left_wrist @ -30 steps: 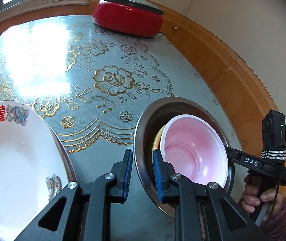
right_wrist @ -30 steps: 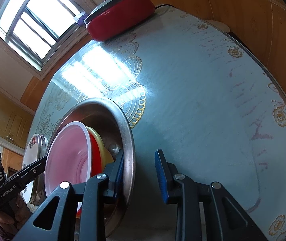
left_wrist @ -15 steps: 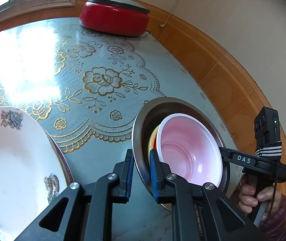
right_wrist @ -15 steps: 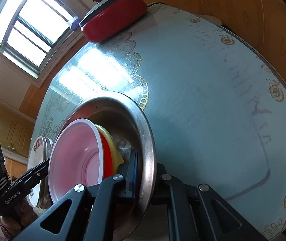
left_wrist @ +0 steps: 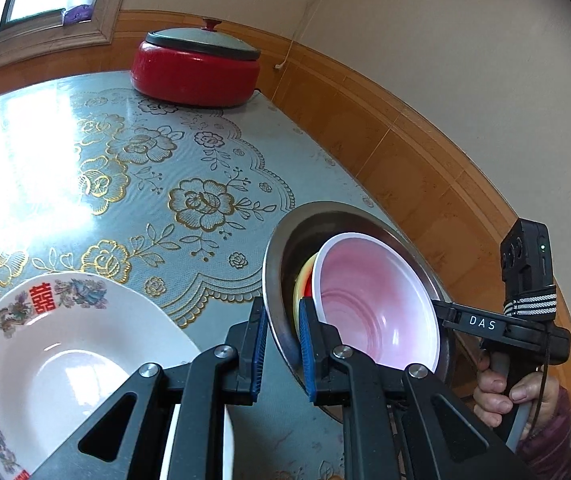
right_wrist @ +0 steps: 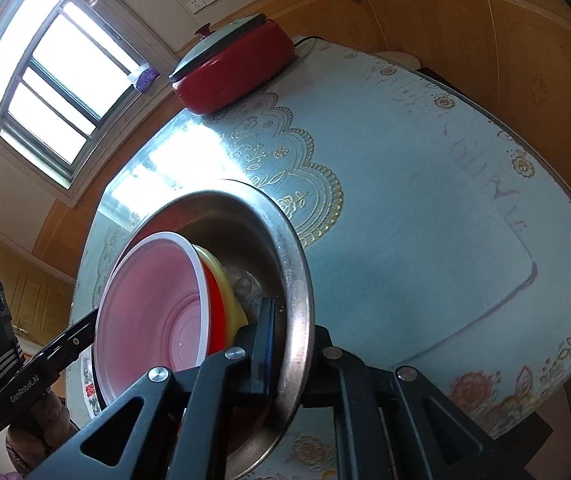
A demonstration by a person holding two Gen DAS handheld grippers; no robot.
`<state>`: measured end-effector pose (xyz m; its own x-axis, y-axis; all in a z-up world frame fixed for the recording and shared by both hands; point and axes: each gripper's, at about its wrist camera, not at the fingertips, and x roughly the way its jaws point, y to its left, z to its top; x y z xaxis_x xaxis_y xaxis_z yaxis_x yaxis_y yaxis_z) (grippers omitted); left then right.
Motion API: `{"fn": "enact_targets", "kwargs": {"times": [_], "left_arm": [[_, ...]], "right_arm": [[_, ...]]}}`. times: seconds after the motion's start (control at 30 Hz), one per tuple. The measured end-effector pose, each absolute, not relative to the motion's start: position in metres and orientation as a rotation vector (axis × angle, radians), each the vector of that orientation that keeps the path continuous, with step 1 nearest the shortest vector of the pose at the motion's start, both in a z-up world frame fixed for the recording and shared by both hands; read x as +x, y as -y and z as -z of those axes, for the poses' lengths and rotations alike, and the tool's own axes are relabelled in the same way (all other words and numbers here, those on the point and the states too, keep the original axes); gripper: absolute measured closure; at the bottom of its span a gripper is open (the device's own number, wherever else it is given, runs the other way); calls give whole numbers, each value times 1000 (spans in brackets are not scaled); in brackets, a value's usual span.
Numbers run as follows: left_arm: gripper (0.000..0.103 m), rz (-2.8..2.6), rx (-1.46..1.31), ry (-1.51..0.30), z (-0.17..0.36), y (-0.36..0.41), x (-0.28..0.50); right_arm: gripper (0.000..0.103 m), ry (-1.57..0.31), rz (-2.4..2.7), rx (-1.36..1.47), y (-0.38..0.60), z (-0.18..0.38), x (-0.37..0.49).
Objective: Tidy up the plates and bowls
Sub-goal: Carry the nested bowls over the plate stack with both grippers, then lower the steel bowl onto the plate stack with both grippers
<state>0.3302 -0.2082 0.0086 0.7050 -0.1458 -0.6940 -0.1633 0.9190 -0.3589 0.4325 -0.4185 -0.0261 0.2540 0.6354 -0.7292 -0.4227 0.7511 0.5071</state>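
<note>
A steel basin hangs tilted above the flowered table, and nested inside it are a pink bowl, a red bowl and a yellow bowl. My left gripper is shut on the basin's near rim. Across the basin, my right gripper clamps the opposite rim, with a hand on its handle. In the right wrist view, the right gripper pinches the basin rim, and the left gripper reaches in behind the pink bowl. A white decorated plate lies at the lower left.
A red lidded electric cooker stands at the table's far end by the wall, its cord running off behind. Wood-panelled wall runs along the table's right edge. The blue patterned tablecloth stretches wide to the right of the basin. A window is at the far left.
Both grippers closed onto the basin's rim from opposite sides. The basin with its bowls then rose off the table, and both views now sit higher and tilted.
</note>
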Motion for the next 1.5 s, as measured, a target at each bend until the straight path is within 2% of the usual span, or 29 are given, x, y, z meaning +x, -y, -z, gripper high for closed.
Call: {"fn": "enact_targets", "kwargs": {"times": [0.33,0.87,1.5], "left_arm": [[89,-17,-387,-756,-32,153,274],[89,-300,-507,-706,-25,99,193],[89,-163,-492,-831,15,50,189]], "right_arm": [[95,-1065,-764,224,366,10,376],[94,-1146,-1029,83,275,26,346],[94,-1136,-833,92,245,45,311]]}}
